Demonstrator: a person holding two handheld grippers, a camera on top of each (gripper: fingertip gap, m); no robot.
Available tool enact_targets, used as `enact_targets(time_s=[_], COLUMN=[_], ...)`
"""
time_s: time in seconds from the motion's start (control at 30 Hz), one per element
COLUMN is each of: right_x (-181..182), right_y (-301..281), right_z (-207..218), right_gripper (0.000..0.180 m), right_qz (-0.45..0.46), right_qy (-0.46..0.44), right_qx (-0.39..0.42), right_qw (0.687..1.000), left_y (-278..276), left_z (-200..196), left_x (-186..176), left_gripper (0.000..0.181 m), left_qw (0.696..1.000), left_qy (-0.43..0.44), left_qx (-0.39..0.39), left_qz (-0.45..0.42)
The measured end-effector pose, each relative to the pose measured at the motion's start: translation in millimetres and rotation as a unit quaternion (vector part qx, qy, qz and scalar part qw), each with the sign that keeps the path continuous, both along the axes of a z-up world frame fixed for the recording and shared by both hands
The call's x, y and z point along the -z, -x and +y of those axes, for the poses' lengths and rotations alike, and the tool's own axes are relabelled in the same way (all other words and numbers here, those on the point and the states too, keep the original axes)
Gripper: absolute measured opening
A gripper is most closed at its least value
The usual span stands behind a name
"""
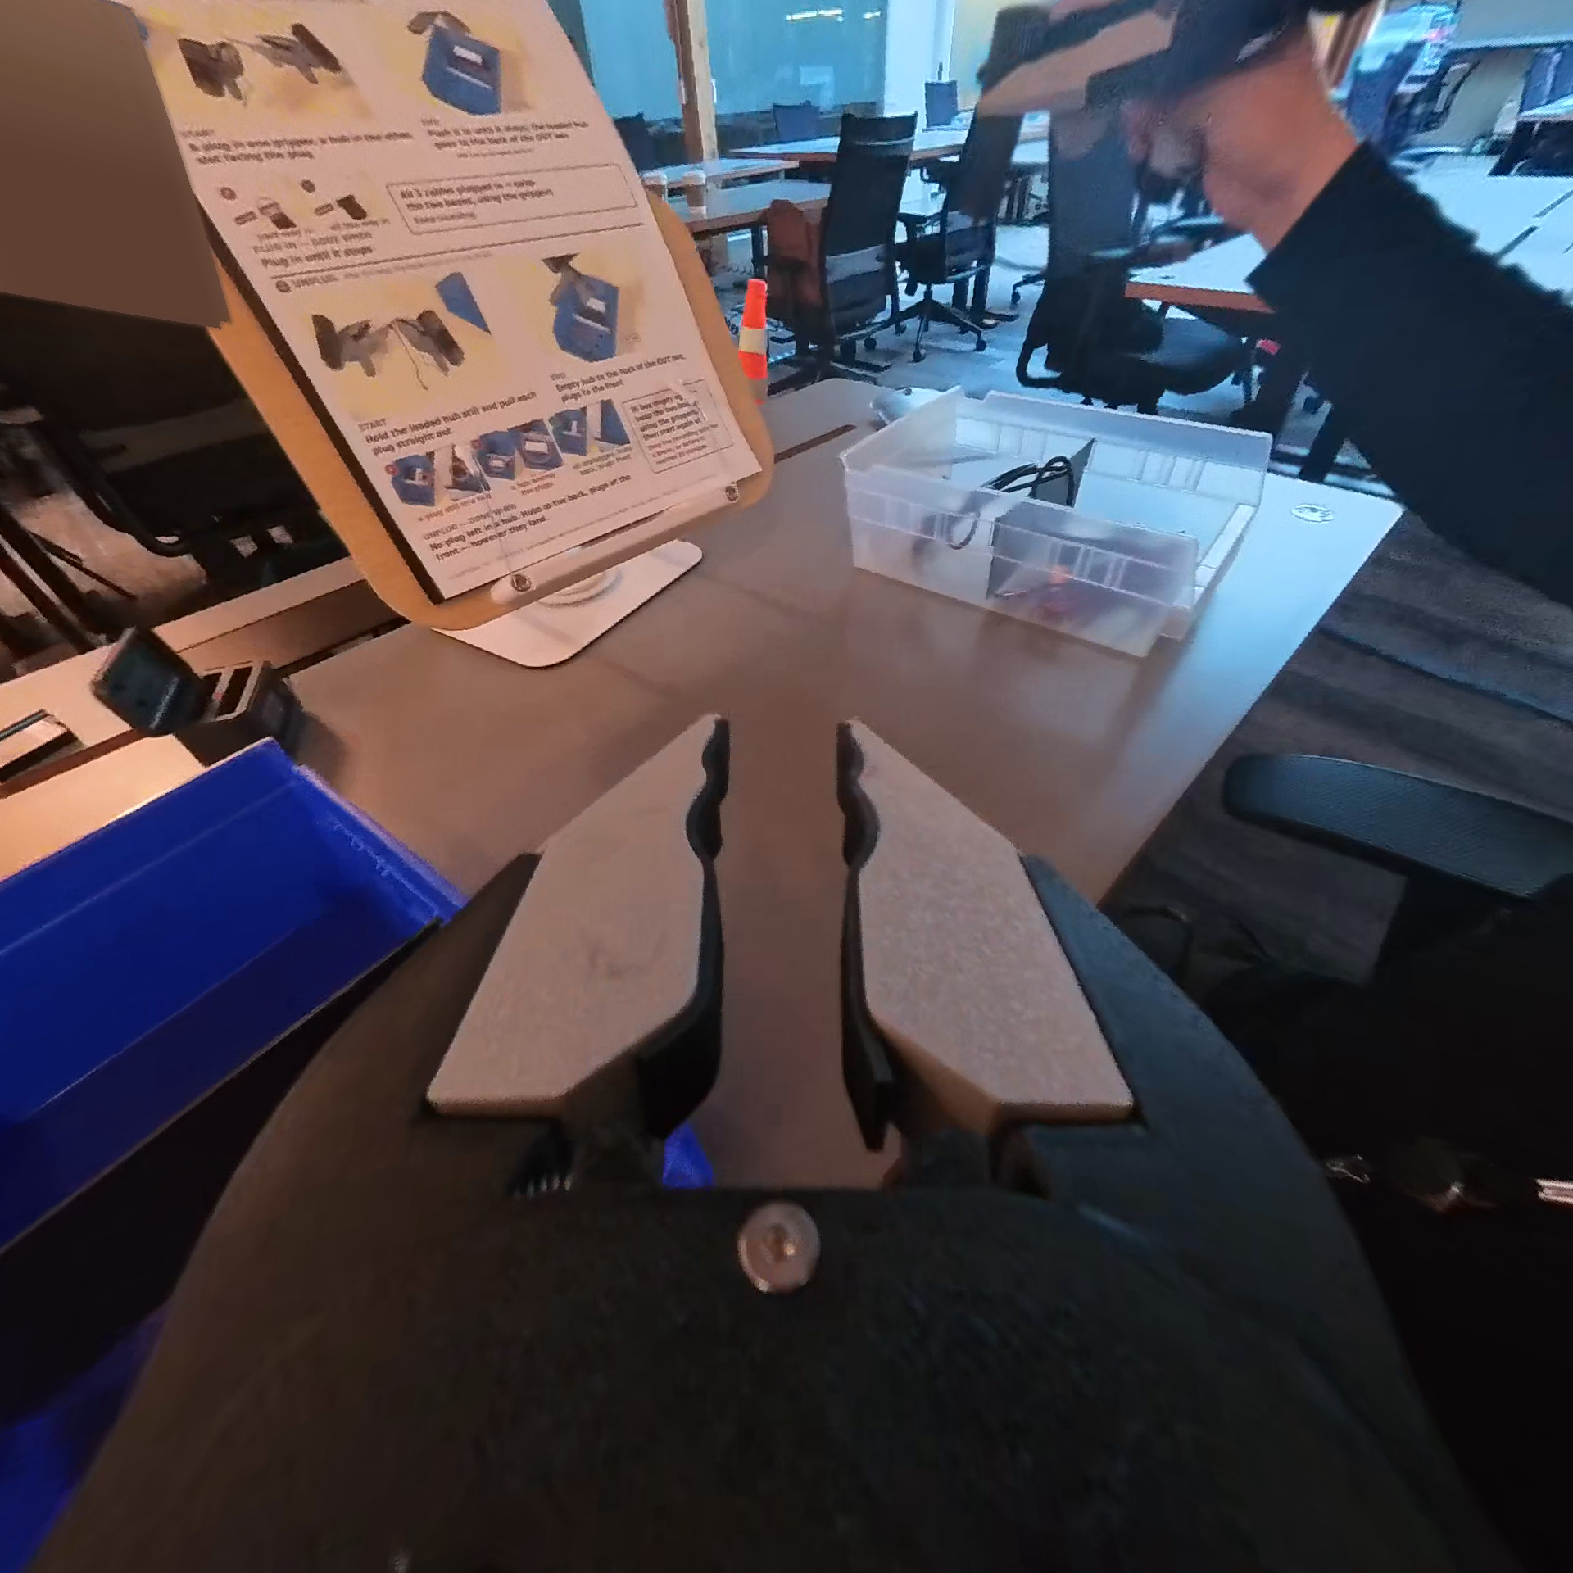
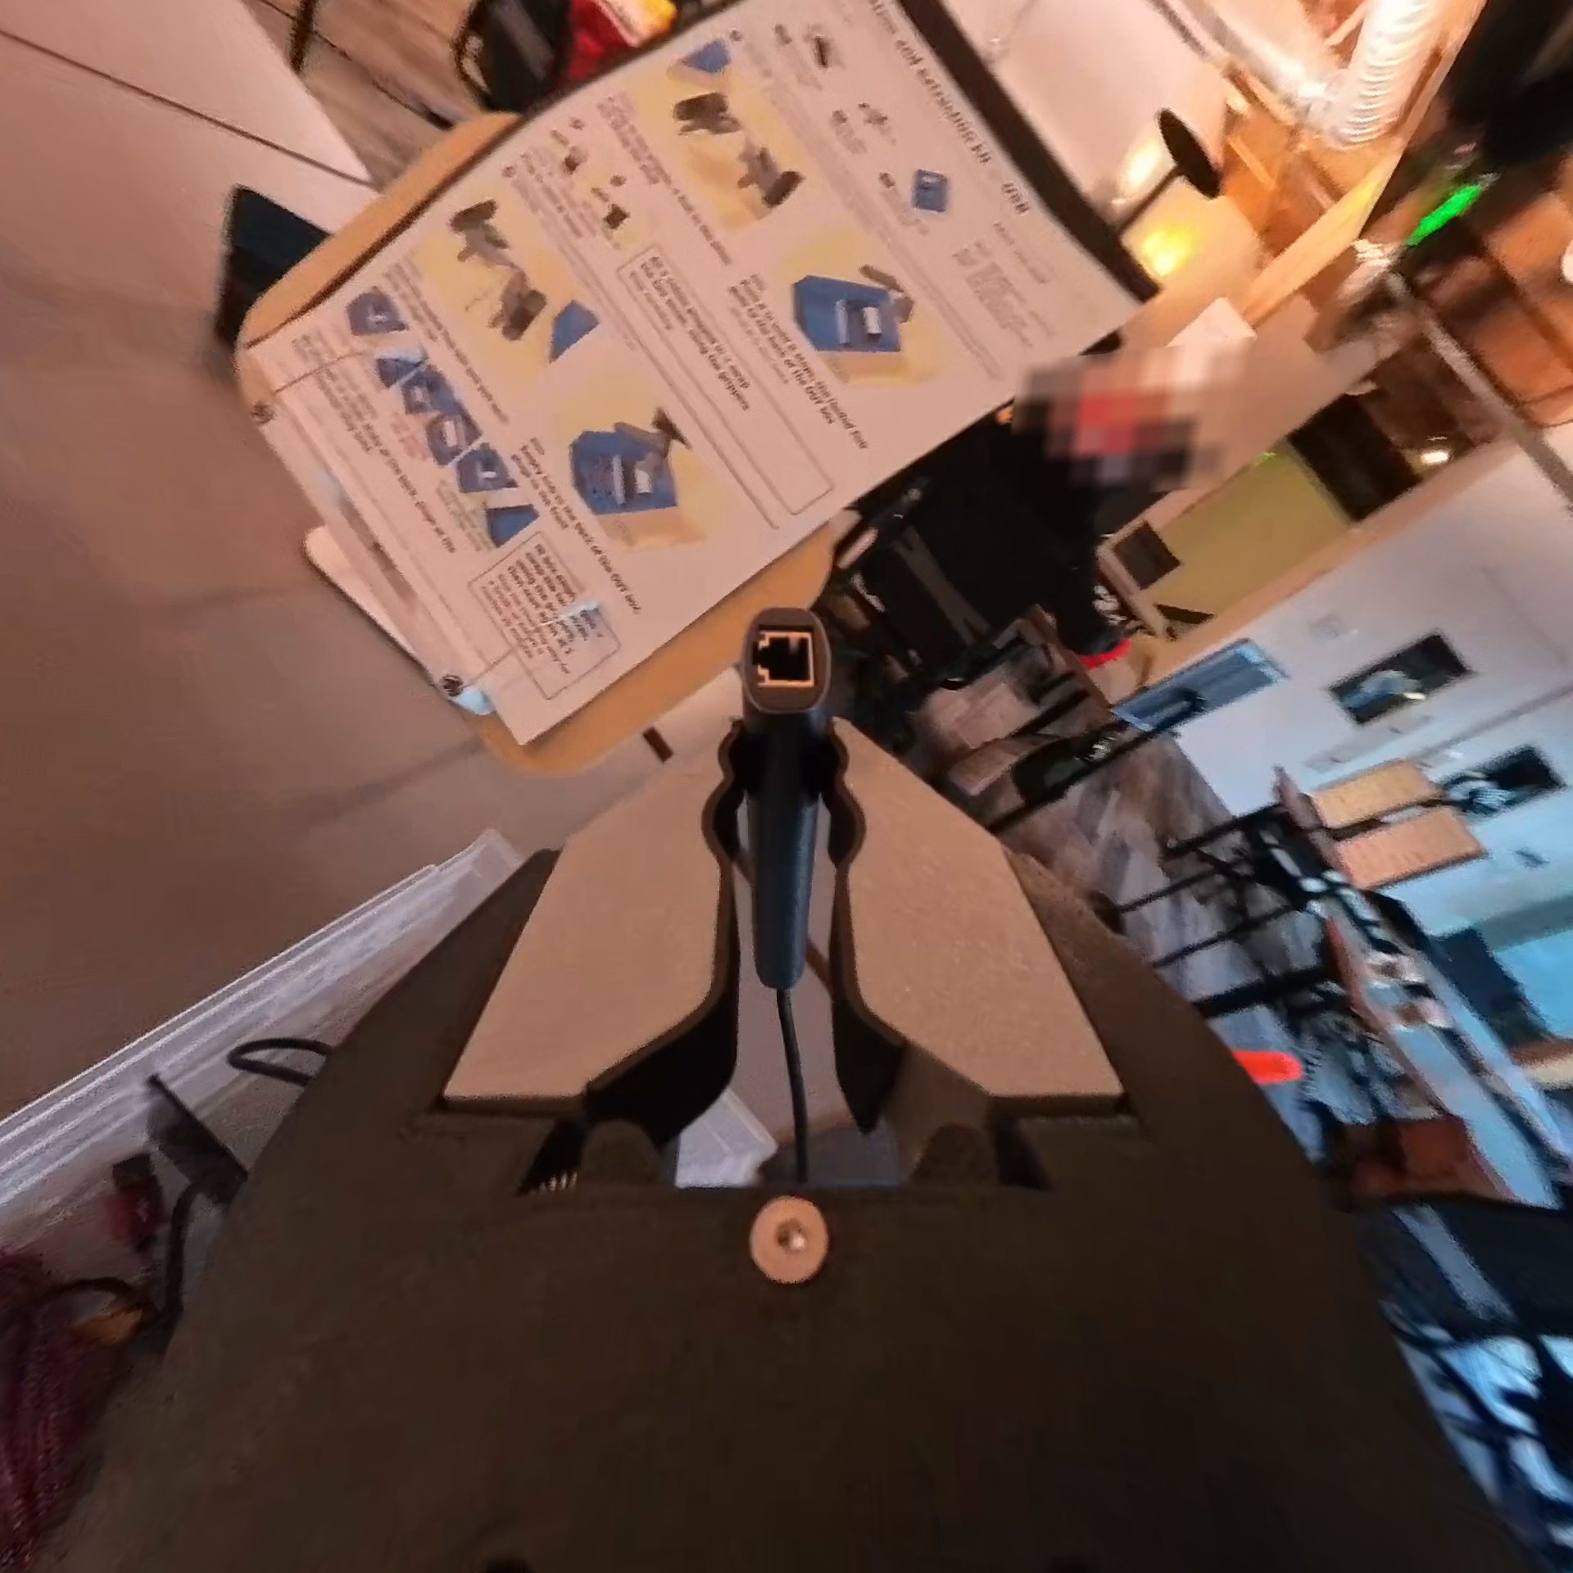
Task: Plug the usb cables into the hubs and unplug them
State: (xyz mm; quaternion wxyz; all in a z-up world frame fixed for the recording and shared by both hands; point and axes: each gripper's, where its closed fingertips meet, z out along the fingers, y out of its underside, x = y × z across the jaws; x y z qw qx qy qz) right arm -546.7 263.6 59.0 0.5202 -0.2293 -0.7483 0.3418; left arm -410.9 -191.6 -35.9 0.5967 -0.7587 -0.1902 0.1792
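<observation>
While the right hand-held gripper is clamped on a dark hub, nothing is plugged into it that the pictures show: its end socket faces forward and empty, and only its own thin lead trails back between the fingers. That view is tilted and blurred, with the hub lifted above the bench in front of the instruction sheet.

The left hand-held gripper is parted and holds nothing; it hangs over the bench, just beside a blue bin at its left. Farther off stands a clear tray with dividers, holding black cables in one compartment; its other contents are too small to tell.

My judgement: the task is at an early stage. One hub is in hand, no cable is picked up, and no plug is seated. Left to do: fetch a cable with the free gripper, line its plug up with a port, push it home, then pull it out again.
</observation>
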Motion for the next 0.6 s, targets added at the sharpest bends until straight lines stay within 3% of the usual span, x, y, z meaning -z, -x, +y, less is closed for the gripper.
enact_targets(time_s=[0.17, 0.23, 0.33, 0.37, 0.43, 0.5, 0.6], right_x=[37, 69, 161, 191, 227, 227, 196], right_y=[4, 7, 2, -9, -36, -47, -54], right_z=[-16, -11, 27, 44, 73, 86, 79], right_gripper=[0.014, 0.014, 0.019, 0.024, 0.018, 0.014, 0.016], right_qz=[-0.055, -0.125, -0.322, -0.392, -0.486, -0.486, -0.428], right_qy=[0.108, 0.145, 0.118, 0.091, 0.039, 0.011, 0.027], right_qx=[-0.086, -0.082, 0.035, 0.091, 0.189, 0.239, 0.246], right_qw=[0.989, 0.978, 0.939, 0.911, 0.852, 0.840, 0.869], left_y=[6, 6, 4, 5, 6, 9, 11], left_z=[-26, -35, -43, -44, -45, -45, -43], left_x=[-6, -11, -16, -15, -10, -4, 11], left_gripper=[0.023, 0.023, 0.023, 0.024, 0.028, 0.034, 0.054], left_qw=[0.999, 0.999, 0.999, 0.999, 0.999, 0.999, 0.998], left_qy=[0.003, -0.010, -0.024, -0.023, -0.016, -0.009, 0.013], left_qx=[-0.031, -0.037, -0.034, -0.034, -0.034, -0.034, -0.030], left_qz=[0.015, 0.018, 0.017, 0.015, 0.006, -0.008, -0.045])
